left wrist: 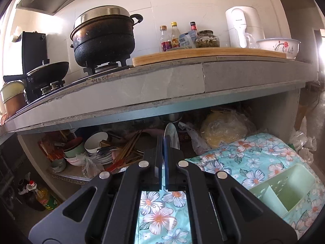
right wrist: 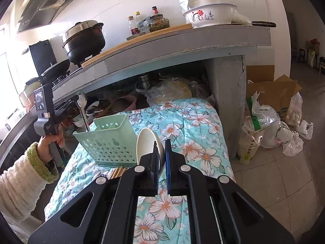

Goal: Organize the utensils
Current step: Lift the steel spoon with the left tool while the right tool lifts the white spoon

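My left gripper (left wrist: 165, 149) is shut on a metal spoon (left wrist: 171, 135), whose bowl sticks up past the fingertips. In the right wrist view a hand holds that left gripper (right wrist: 72, 102) at the left, and the metal spoon (right wrist: 81, 103) hangs handle-down with its lower end hidden behind the rim of the green utensil caddy (right wrist: 107, 142). The caddy (left wrist: 284, 189) stands on a floral cloth (right wrist: 195, 122), low to the right of my left gripper. My right gripper (right wrist: 161, 158) is shut on a white ceramic spoon (right wrist: 147, 142), just right of the caddy. Wooden chopsticks (right wrist: 118, 171) lie before the caddy.
A grey counter (left wrist: 162, 85) overhangs the cloth, carrying a black pot (left wrist: 103, 34), a cutting board (left wrist: 203, 55), bottles and a flowered bowl (right wrist: 209, 15). The shelf beneath holds stacked bowls (left wrist: 95, 142) and loose chopsticks. Plastic bags (right wrist: 274, 130) and a cardboard box sit on the floor at right.
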The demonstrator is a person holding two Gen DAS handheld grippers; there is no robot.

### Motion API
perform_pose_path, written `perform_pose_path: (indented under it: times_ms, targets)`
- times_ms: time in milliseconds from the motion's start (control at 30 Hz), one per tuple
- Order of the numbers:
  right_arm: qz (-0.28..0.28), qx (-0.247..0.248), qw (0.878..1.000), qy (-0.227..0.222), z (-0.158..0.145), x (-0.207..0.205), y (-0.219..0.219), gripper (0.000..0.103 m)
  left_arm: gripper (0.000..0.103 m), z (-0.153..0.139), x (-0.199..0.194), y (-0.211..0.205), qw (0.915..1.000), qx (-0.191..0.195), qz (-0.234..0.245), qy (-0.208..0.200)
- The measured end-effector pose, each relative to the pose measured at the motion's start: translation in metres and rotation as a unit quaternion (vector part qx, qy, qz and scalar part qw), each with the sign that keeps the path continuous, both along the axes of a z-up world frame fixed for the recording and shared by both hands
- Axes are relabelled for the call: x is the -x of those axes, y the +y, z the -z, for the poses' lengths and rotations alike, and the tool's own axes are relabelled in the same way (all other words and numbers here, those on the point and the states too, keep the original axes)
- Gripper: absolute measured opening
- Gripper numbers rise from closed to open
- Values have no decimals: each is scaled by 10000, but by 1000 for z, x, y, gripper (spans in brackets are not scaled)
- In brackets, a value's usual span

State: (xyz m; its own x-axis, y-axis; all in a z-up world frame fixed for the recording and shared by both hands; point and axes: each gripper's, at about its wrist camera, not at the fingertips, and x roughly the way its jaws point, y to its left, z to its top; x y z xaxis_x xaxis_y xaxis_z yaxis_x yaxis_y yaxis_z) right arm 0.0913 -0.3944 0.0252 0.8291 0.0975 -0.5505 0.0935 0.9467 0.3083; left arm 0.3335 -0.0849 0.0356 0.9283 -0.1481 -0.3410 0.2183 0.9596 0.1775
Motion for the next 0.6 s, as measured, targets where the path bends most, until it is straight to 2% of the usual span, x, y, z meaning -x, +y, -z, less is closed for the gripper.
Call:
perform_pose_path:
  times_ms: [300,600]
  targets:
    - [-28,-26,10000,26,3,-1,1,6,1,32,12,-8,9988,-344,315,153]
    - [-45,-20,10000,27,2,0,2,6,4,37,19,-3,9972,-183,538,480]
